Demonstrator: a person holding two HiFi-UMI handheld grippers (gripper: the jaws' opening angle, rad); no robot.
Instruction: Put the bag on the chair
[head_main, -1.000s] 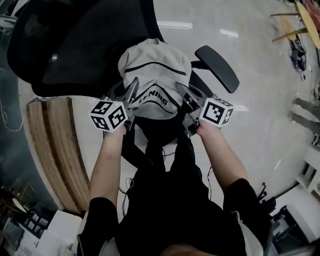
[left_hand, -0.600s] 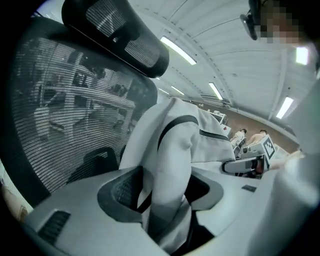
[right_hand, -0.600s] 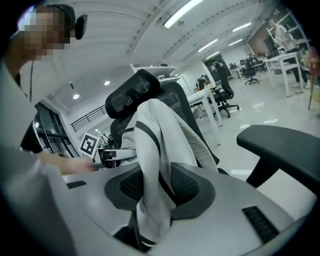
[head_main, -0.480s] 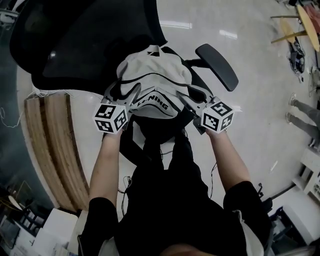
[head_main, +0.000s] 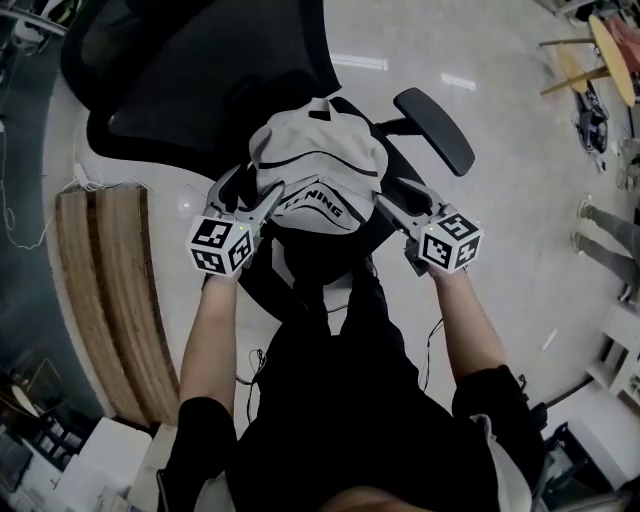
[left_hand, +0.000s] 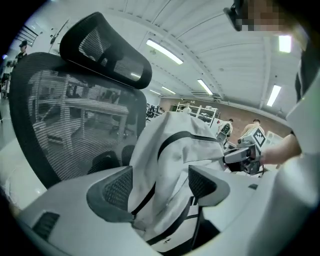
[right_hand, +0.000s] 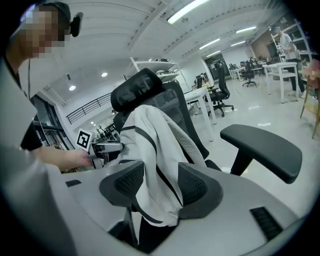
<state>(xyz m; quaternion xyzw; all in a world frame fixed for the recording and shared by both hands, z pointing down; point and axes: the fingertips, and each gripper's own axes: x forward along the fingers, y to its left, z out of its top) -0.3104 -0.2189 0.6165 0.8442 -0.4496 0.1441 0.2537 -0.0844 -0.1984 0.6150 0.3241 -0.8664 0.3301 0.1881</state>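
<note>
Left gripper (head_main: 258, 200) and right gripper (head_main: 395, 205) have just been opening. Their jaws stand wide apart, loose fabric of the white bag (head_main: 318, 165) between them. It sits upright on the black chair (head_main: 200, 90) — leaning against the backrest.

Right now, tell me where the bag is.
In the head view the bag sits upright at mid-frame on the chair, in front of its tall back, with the armrest to its right.
</note>
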